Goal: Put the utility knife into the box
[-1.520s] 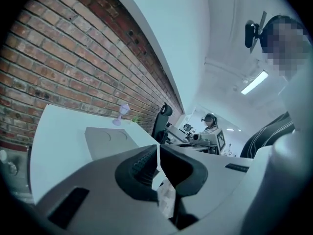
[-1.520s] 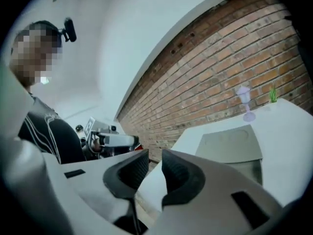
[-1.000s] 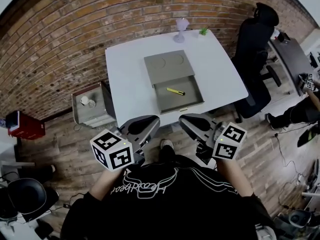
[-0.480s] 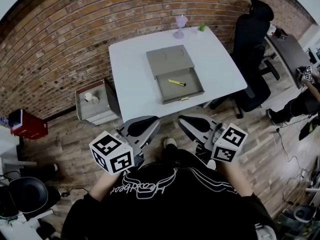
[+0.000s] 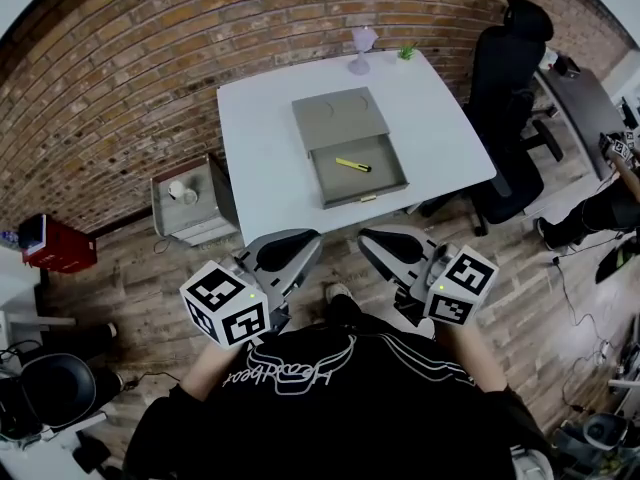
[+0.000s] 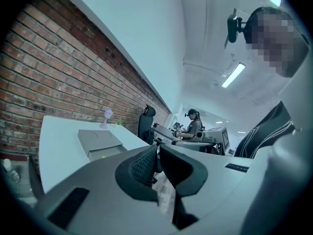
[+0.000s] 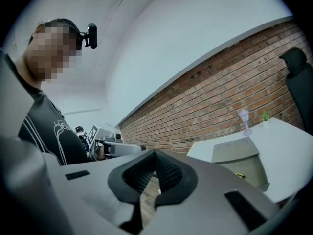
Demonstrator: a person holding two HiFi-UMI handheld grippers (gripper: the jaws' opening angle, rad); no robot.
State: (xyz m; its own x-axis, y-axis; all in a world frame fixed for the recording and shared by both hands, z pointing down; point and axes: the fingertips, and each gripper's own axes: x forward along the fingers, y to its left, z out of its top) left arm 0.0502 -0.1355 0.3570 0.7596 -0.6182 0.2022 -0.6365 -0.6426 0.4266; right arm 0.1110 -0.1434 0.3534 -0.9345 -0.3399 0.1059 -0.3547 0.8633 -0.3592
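The yellow utility knife [image 5: 352, 165] lies inside the open lower tray of the grey box [image 5: 340, 120], which stands on the white table [image 5: 265, 158]. Both grippers are held close to the person's body, well short of the table and over the wooden floor. The left gripper [image 5: 285, 252] is shut with nothing in it, its pads meeting in the left gripper view [image 6: 158, 151]. Equally shut and empty is the right gripper [image 5: 385, 248], seen from its own camera [image 7: 155, 155]. The box [image 7: 237, 153] and a sliver of the knife [image 7: 239, 176] show far off in the right gripper view.
A purple glass [image 5: 360, 46] and a small green plant [image 5: 407, 55] stand at the table's far edge. A black office chair [image 5: 510, 78] is at the table's right, a grey cabinet [image 5: 190, 206] at its left, and a red box [image 5: 60, 248] on the floor further left.
The table and box sit a little higher and further right in the head view. Both grippers stay shut in about the same place near the body.
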